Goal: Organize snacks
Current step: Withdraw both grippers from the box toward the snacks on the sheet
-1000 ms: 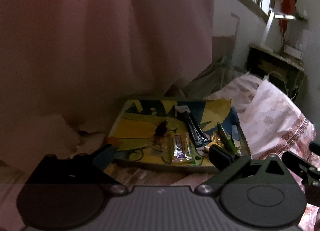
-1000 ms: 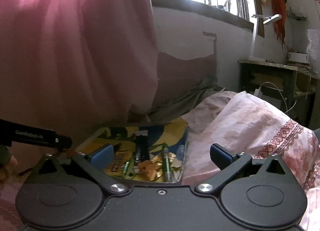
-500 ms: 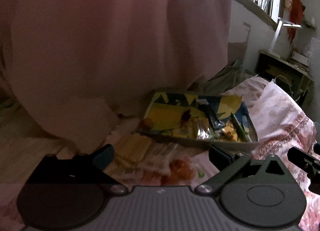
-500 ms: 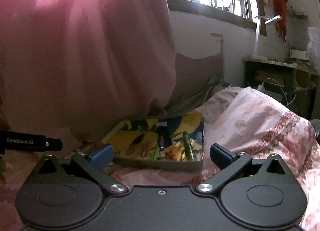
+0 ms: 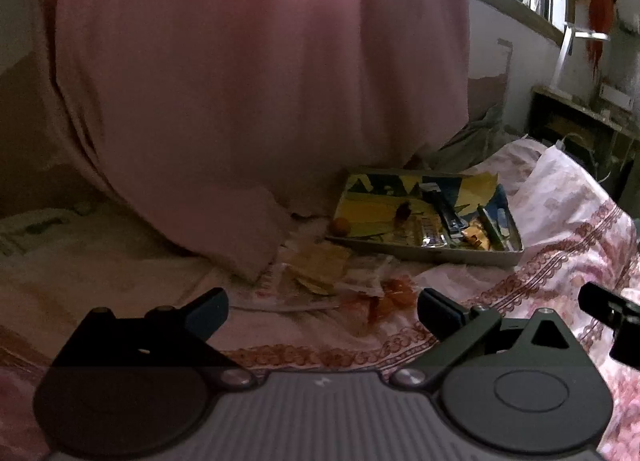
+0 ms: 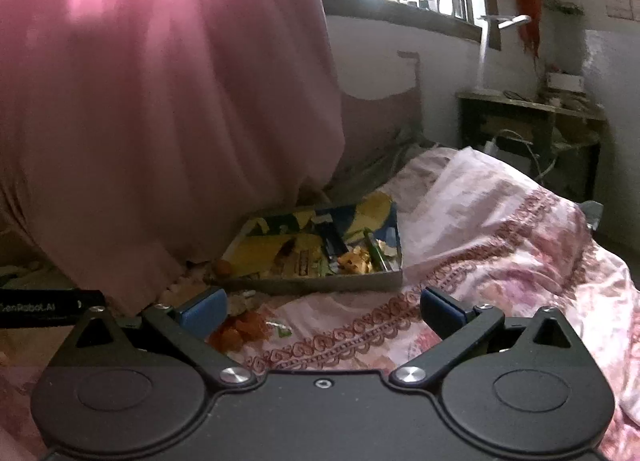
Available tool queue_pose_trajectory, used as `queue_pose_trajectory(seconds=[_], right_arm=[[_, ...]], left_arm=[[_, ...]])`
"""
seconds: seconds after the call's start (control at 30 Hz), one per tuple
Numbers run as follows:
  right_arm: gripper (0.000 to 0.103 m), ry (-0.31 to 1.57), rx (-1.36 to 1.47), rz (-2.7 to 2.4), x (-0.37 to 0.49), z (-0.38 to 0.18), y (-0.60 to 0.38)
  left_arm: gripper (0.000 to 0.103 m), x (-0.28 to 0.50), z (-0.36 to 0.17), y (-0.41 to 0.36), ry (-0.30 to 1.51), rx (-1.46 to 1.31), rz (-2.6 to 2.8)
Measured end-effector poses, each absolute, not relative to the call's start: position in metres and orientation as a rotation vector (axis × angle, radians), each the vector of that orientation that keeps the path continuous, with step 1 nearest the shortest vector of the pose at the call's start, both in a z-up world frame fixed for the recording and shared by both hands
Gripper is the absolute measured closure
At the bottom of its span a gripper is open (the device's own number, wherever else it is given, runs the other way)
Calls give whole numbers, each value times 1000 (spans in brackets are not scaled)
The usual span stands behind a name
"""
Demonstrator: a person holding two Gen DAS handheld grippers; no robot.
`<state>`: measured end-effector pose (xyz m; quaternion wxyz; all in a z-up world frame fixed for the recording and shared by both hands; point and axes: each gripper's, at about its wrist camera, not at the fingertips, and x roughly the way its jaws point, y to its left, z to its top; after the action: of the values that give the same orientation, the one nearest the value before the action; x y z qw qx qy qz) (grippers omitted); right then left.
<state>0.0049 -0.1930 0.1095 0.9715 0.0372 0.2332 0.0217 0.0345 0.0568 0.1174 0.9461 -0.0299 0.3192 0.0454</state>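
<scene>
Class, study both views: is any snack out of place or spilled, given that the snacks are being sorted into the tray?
Yes. Yellow packets and orange wrappers lie scattered on the bedspread outside the tray, and a small orange rests against its outer corner.

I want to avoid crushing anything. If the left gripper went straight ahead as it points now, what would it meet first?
Probably the loose snack packets lying on the bedsheet, just ahead of the open left gripper. The tray lies farther off to the right. Depth is hard to judge.
</scene>
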Motion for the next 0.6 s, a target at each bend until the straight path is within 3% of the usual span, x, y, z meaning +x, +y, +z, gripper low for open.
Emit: queue_pose_trajectory(seconds=[0.33,0.6], right_arm=[[1,729,103,-3,26,134,-175],[1,900,12,39,96,151,-135]], left_arm=[[0,50,132,79,728,-52,130],[0,112,106,129,782,-139,144]])
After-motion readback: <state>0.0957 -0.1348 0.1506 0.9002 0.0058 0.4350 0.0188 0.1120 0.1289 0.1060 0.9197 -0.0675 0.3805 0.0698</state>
